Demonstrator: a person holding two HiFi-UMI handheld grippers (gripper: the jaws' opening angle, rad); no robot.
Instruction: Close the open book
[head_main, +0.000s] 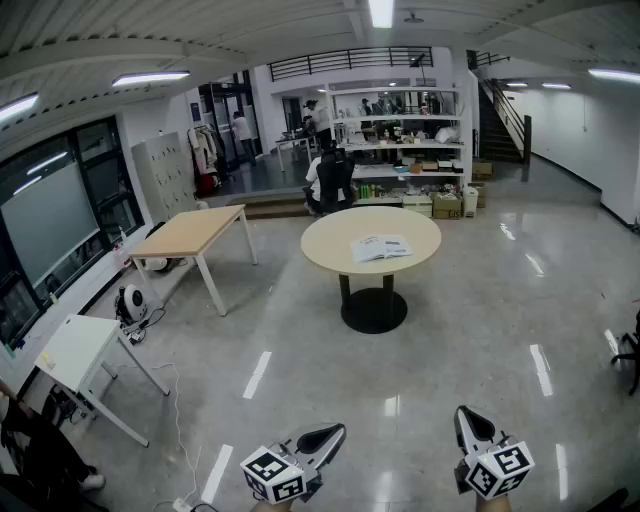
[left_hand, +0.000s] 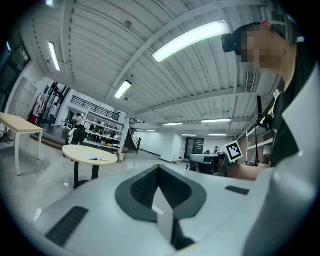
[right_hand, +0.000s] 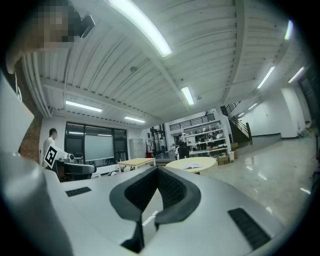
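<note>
The left gripper's (left_hand: 159, 167) jaws were closed on each other with nothing between them, and the right gripper's (right_hand: 157, 171) jaws were likewise pressed together and empty. Both grippers were held level, side by side and apart from each other. Their tips pointed across the bare floor towards the round table (head_main: 335, 245), and their marker cubes faced back at the person. In the head view they sat low at the bottom edge, the left one angled slightly inward to the right and the right one leaning slightly to the left.

The open book (head_main: 381, 248) lay flat on the round table, pages up, a little right of the top's centre. It was well apart from both grippers.

Left of the round table stood a rectangular wooden table (head_main: 195, 230). Behind the round table a seated person (head_main: 330, 178) faced the shelving (head_main: 405, 140), and a staircase (head_main: 505, 112) rose to the right of the shelving.
</note>
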